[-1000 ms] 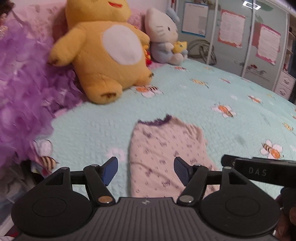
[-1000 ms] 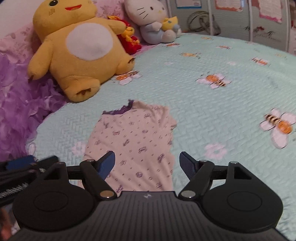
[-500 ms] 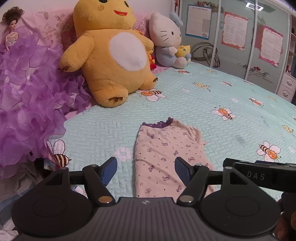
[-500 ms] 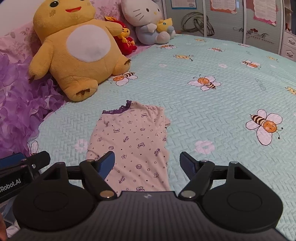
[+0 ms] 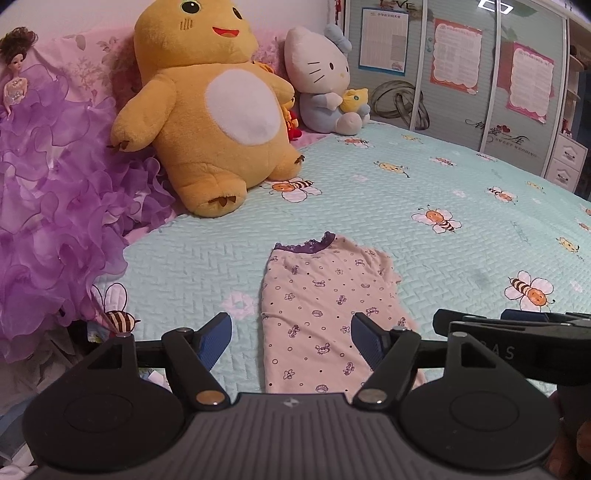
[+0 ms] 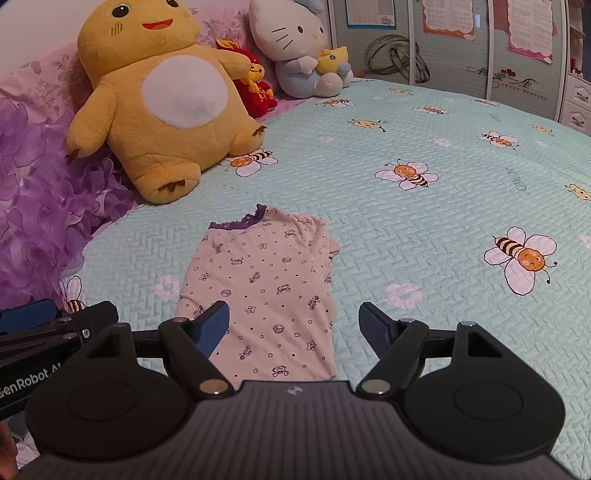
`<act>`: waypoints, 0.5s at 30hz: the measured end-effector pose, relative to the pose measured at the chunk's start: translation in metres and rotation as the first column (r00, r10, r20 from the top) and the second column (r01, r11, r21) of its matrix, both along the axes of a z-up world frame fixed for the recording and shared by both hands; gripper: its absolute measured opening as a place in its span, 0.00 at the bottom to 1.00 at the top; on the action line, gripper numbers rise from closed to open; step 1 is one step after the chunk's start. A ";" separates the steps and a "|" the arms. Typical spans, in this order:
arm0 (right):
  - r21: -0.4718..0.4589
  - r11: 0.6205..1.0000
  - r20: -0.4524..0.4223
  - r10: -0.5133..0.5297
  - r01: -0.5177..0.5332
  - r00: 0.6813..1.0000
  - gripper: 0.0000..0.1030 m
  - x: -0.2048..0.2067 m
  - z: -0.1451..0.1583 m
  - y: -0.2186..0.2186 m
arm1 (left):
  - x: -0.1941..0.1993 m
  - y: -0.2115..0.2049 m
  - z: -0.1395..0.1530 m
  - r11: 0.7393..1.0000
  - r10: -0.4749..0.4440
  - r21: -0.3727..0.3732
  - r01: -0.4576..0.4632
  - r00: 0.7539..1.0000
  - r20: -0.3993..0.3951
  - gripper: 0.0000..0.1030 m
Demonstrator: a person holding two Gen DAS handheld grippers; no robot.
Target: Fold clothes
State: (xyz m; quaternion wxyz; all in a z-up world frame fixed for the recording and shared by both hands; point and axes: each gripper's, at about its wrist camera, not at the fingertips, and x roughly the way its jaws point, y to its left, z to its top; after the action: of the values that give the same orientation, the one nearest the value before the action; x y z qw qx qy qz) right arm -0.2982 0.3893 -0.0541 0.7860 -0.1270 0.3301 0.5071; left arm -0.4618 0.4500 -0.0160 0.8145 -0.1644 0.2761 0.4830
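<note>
Both pictures are bright and sharp, with soft light and only faint shadows. A ceiling lamp (image 5: 495, 6) glows at the top of the left view. Straight things bend near the edges, like the wardrobe doors (image 5: 461, 66), and the corners go dark.

Ahead of the matt black plastic left claw (image 5: 291, 338), thin printed cloth forms the garment (image 5: 325, 310); the bedspread (image 5: 369, 206) is quilted, textured fabric.

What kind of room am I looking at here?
Most likely a bedroom: a bed with a bee-print quilt, plush toys like the yellow one against pink pillows, and a sliding-door wardrobe behind.
</note>
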 end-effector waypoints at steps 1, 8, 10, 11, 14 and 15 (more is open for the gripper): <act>0.000 1.000 0.001 0.001 -0.001 1.000 0.75 -0.001 0.000 0.000 | 0.000 0.000 0.000 1.000 -0.002 0.000 0.002 1.000 0.000 0.72; -0.004 1.000 0.006 0.008 -0.008 1.000 0.75 -0.005 0.000 -0.001 | 0.003 -0.004 0.001 1.000 -0.012 0.002 0.012 1.000 -0.004 0.72; -0.004 1.000 0.008 0.008 -0.008 1.000 0.75 -0.006 0.001 -0.001 | 0.002 -0.004 0.001 1.000 -0.013 0.001 0.013 1.000 -0.002 0.72; -0.004 1.000 0.010 0.007 -0.007 1.000 0.75 -0.006 0.001 -0.001 | 0.002 -0.004 0.001 1.000 -0.012 0.000 0.012 1.000 -0.001 0.72; -0.003 1.000 0.011 0.009 -0.009 1.000 0.75 -0.007 0.000 -0.002 | 0.002 -0.003 0.001 1.000 -0.012 -0.001 0.012 1.000 -0.001 0.72; -0.004 1.000 0.012 0.008 -0.008 1.000 0.75 -0.007 0.000 -0.002 | 0.001 -0.003 0.000 1.000 -0.011 -0.002 0.011 1.000 -0.001 0.72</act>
State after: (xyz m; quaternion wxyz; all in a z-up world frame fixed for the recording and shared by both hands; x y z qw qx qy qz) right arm -0.3056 0.3870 -0.0541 0.7855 -0.1329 0.3259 0.5090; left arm -0.4604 0.4467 -0.0155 0.8170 -0.1633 0.2778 0.4782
